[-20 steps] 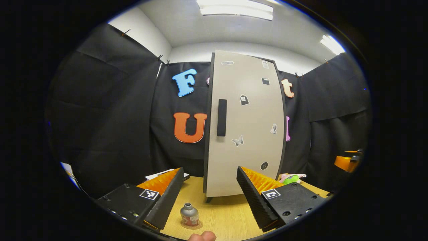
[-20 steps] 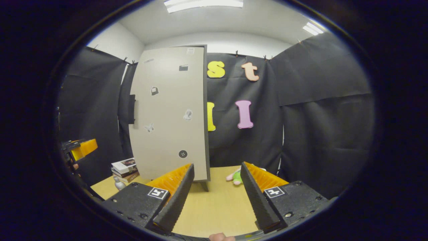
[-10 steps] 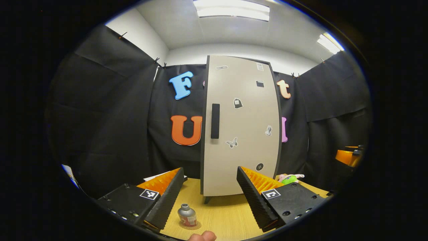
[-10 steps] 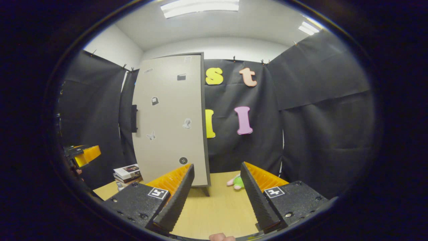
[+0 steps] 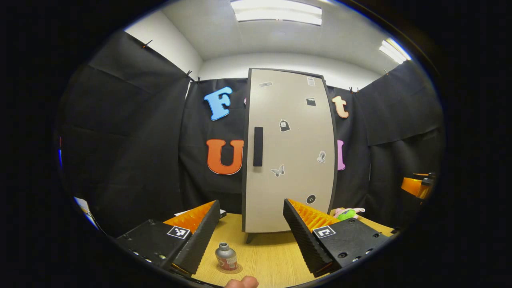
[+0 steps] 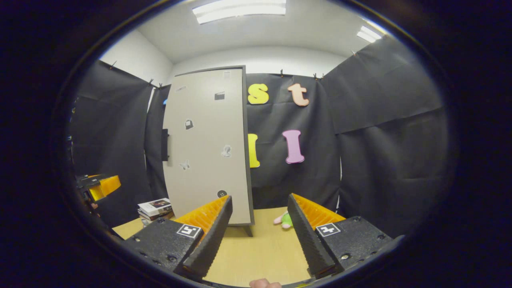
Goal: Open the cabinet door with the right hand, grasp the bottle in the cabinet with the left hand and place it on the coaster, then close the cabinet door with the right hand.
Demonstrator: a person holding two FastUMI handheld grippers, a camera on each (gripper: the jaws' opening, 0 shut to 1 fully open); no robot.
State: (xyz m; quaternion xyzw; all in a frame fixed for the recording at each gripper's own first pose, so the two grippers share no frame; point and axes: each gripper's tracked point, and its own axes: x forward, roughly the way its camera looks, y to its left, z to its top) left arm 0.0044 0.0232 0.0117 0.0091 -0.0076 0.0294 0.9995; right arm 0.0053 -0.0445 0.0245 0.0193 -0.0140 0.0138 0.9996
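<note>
Hidden or cut off, relative to my jaws:
- coaster (image 5: 229, 269): mostly under the bottle (image 5: 226, 256).
- book stack (image 6: 155, 208): behind my right gripper's left finger.
- plush toy (image 5: 347, 213): partly behind my left gripper's right finger.

light: bright ceiling panels (image 5: 278, 10) | focus: sharp | edges: strong fisheye bending | shadows: soft

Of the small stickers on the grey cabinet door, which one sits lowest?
The round black button-shaped sticker, near the bottom right of the grey cabinet door. The butterfly sticker and the other stickers sit higher up the panel.
</note>
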